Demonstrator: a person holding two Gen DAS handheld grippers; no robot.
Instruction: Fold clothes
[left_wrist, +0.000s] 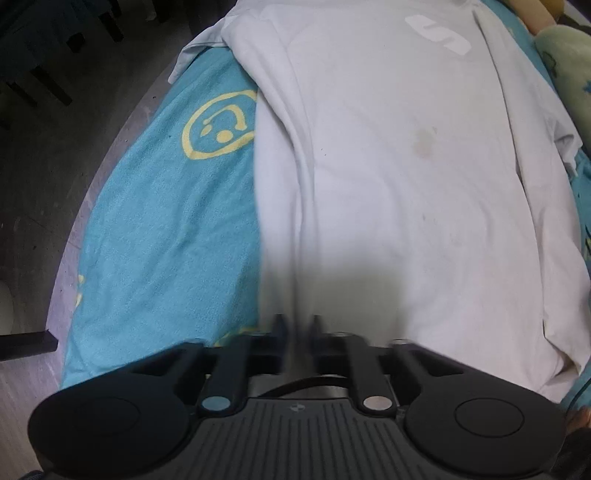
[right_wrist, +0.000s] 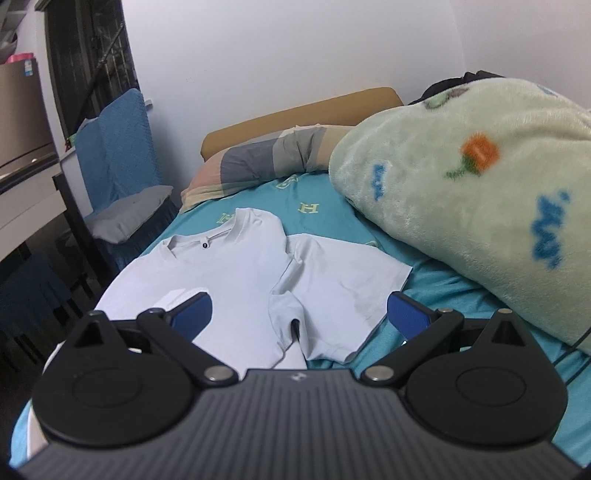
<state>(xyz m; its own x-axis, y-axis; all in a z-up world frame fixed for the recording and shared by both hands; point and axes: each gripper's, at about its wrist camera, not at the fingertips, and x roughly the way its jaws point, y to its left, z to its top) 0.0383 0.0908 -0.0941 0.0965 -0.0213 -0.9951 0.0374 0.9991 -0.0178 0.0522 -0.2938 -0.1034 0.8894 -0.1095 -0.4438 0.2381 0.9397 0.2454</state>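
Left gripper (left_wrist: 298, 325) jaws pinching white T-shirt (left_wrist: 388, 177) hem

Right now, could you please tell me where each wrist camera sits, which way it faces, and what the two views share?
Left wrist: on the left gripper, low over the hem of the white cotton T-shirt, looking along the turquoise printed bedsheet; its fingers sit nearly together, blurred.
Right wrist: on the right gripper, facing the shirt's collar, the striped pillow and the pale green fleece blanket; its fingers spread wide.
Shared: the shirt and sheet.
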